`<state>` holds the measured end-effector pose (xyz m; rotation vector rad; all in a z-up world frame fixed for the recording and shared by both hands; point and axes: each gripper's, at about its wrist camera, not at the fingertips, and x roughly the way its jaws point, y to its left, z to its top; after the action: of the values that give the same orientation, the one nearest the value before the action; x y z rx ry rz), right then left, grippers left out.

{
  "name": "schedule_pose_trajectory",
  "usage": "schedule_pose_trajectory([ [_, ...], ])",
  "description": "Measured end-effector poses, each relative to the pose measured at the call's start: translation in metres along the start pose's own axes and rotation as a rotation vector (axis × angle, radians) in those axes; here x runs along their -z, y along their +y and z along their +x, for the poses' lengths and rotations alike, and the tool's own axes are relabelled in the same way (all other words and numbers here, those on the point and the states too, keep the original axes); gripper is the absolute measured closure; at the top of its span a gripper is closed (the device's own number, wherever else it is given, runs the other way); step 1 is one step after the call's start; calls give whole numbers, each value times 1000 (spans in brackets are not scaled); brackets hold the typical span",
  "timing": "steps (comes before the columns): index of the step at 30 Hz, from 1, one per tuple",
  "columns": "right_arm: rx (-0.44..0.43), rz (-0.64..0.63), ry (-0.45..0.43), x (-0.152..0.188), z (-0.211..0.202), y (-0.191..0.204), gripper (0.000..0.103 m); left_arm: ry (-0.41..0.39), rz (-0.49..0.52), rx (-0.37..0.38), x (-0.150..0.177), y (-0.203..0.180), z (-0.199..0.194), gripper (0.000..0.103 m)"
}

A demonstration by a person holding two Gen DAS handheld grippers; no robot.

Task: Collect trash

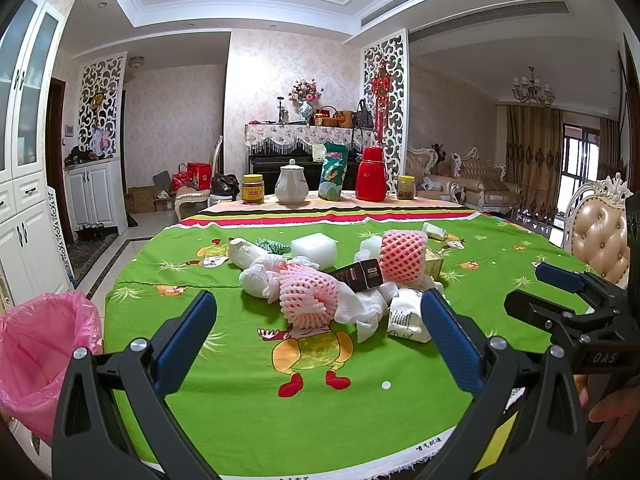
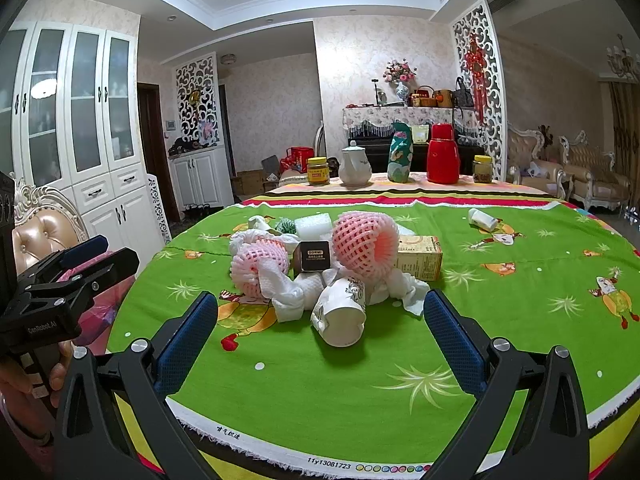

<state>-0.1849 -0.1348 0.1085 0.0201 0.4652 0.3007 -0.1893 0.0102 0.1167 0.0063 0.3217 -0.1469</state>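
Note:
A pile of trash lies mid-table on the green cartoon tablecloth (image 1: 248,412). It holds two pink foam nets (image 1: 308,300) (image 2: 364,244), a black box (image 1: 360,274) (image 2: 314,256), crumpled tissue (image 2: 288,296), a tipped paper cup (image 2: 342,312), a white foam block (image 1: 314,246) and a yellow carton (image 2: 420,256). A small white bottle (image 2: 482,218) lies apart, further back. My left gripper (image 1: 319,296) is open and empty, short of the nearer foam net. My right gripper (image 2: 320,298) is open and empty, just short of the paper cup. A pink-lined bin (image 1: 36,344) stands off the table's left edge.
A yellow-lidded jar (image 1: 252,189), a white teapot (image 1: 291,183), a green bag (image 1: 333,172), a red thermos (image 1: 371,175) and a second jar (image 1: 406,187) stand along the far side. Padded chairs flank the table (image 1: 600,232) (image 2: 44,228). A hand (image 2: 24,380) holds the left gripper (image 2: 116,250).

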Motion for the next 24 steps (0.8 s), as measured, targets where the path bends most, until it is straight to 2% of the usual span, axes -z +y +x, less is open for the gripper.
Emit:
schedule_pose_trajectory([
  [5,2,-15,18,6,7,2,7,12,4,-7,4,1,4,4],
  [10,20,-64,101,8,29,1,7,64,5,-57,10,11,19,4],
  [13,8,-25,151,6,47,-8,7,132,-6,-86,16,25,36,4],
  [16,35,-43,253,0,80,-13,7,203,-27,-108,21,39,56,4],
  [21,3,7,346,-4,134,-21,7,353,-104,-64,35,62,95,5],
  [24,-42,18,380,-7,157,-24,7,391,-127,-34,36,64,108,5],
])
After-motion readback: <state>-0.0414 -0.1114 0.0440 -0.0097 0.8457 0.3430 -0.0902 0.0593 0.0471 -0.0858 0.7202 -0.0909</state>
